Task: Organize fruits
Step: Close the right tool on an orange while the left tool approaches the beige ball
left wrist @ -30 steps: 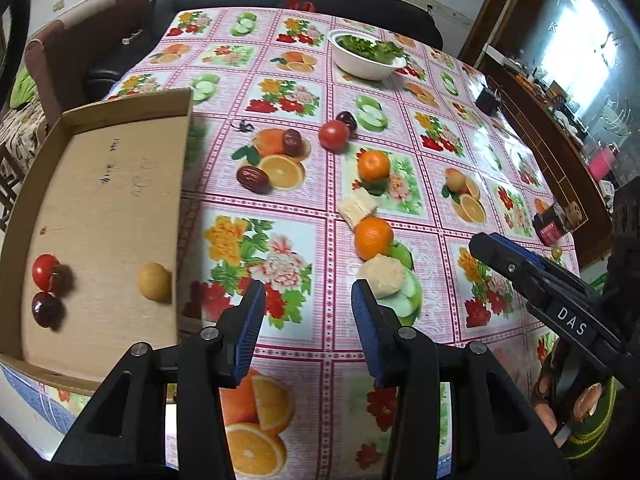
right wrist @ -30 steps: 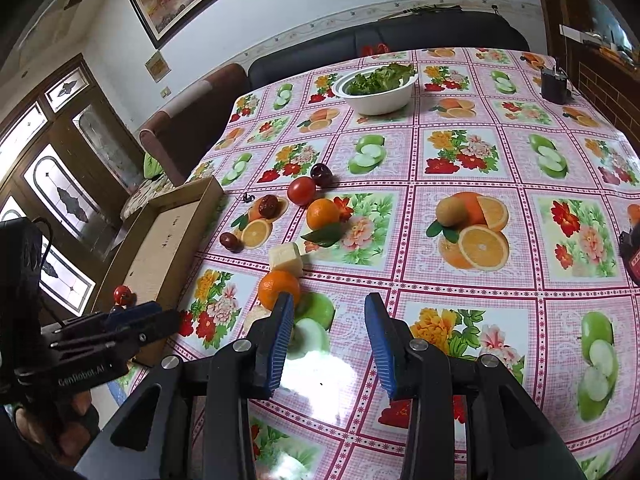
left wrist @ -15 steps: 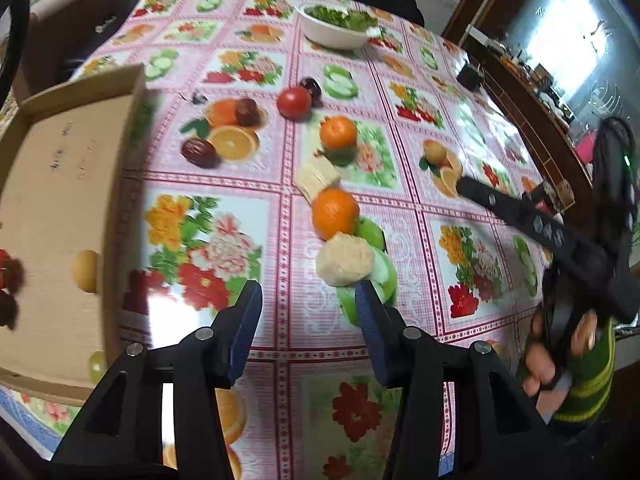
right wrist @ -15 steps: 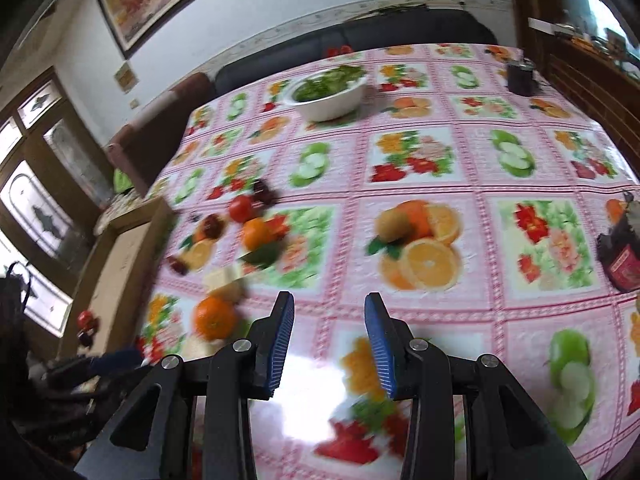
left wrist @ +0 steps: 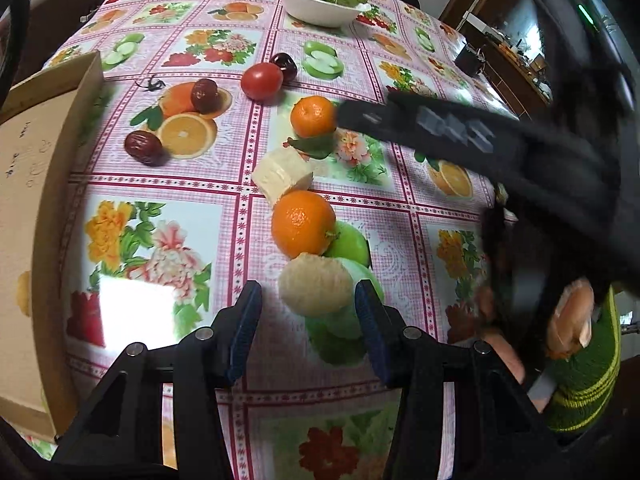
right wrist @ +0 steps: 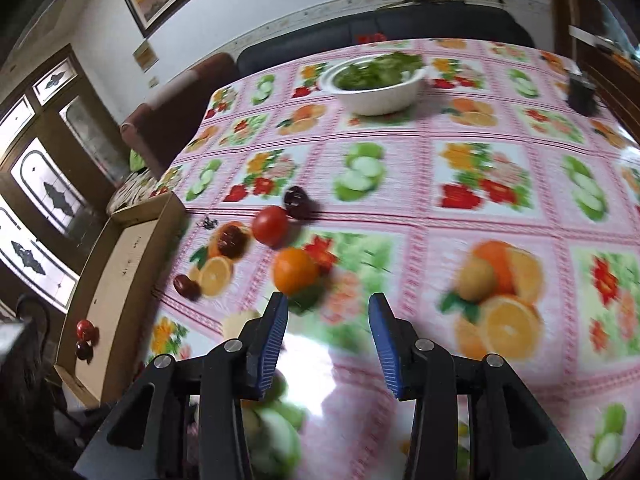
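Observation:
My left gripper [left wrist: 308,320] is open and low over the tablecloth, with a pale peeled fruit [left wrist: 314,290] sitting between its blue fingertips, not squeezed. Just beyond it lie an orange [left wrist: 302,224], a pale block [left wrist: 282,176] and a second orange [left wrist: 314,116]. Farther off are a tomato [left wrist: 262,81], a dark plum [left wrist: 285,66] and two dates [left wrist: 205,95] [left wrist: 143,147]. My right gripper [right wrist: 328,320] has its jaws opening with nothing between them. The far orange [right wrist: 295,271] sits just ahead of its left finger. In the left wrist view this gripper [left wrist: 420,124] shows as a dark blur beside that orange.
A cardboard box [right wrist: 120,280] at the table's left edge holds a tomato [right wrist: 85,328] and a dark fruit [right wrist: 83,349]. A white bowl of greens [right wrist: 376,84] stands at the back, a dark container [right wrist: 582,92] at far right. A tan round fruit [right wrist: 476,278] lies right of my gripper.
My left gripper has come forward and down, from beside the box to the pale fruit. The right gripper has swept across the table to the far orange, and its jaws stand a little wider.

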The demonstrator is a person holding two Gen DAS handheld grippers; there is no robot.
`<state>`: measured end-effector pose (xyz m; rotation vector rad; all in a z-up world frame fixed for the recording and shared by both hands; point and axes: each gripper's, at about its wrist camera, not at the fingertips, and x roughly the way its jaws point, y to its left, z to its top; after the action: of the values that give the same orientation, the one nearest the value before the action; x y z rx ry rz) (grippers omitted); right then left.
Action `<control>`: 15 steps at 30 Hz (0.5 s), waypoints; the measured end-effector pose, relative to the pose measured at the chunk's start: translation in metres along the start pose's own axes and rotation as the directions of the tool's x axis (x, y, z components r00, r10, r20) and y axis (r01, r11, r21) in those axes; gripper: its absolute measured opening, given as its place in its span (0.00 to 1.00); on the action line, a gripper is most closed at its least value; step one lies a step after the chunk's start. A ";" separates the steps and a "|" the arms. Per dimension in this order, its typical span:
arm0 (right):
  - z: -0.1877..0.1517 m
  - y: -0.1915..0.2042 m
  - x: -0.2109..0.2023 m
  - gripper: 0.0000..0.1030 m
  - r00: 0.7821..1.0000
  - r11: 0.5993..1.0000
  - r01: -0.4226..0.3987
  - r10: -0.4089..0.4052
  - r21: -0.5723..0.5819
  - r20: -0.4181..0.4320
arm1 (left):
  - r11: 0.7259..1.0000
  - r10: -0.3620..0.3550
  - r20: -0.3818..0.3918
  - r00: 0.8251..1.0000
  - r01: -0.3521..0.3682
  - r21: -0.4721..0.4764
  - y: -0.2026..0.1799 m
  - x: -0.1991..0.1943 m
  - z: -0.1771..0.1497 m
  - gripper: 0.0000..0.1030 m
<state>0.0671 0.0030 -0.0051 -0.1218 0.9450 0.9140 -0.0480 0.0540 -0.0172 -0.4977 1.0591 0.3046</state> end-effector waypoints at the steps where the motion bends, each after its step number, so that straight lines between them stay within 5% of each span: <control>1: 0.004 0.003 0.008 0.43 1.000 1.000 -0.006 0.006 0.001 -0.010 | 1.000 0.004 0.009 1.000 -0.004 0.002 0.000 0.000 0.001 0.45; 7: 0.011 0.011 0.045 0.43 0.997 1.000 -0.025 0.025 0.002 -0.078 | 1.000 0.004 0.043 0.999 -0.004 0.011 0.002 0.002 0.003 0.42; 9: 0.009 0.013 0.045 0.37 0.998 1.000 -0.020 0.019 -0.016 -0.065 | 1.000 -0.008 0.046 0.999 0.007 0.023 0.002 0.002 0.002 0.32; 15: 0.006 0.009 0.023 0.32 0.999 0.999 -0.033 0.033 0.002 -0.024 | 1.000 0.009 0.065 0.998 -0.010 0.028 0.005 -0.012 -0.003 0.29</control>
<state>0.0705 0.0258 -0.0155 -0.1166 0.9725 0.9442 -0.0583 0.0568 -0.0094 -0.4547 1.0012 0.3120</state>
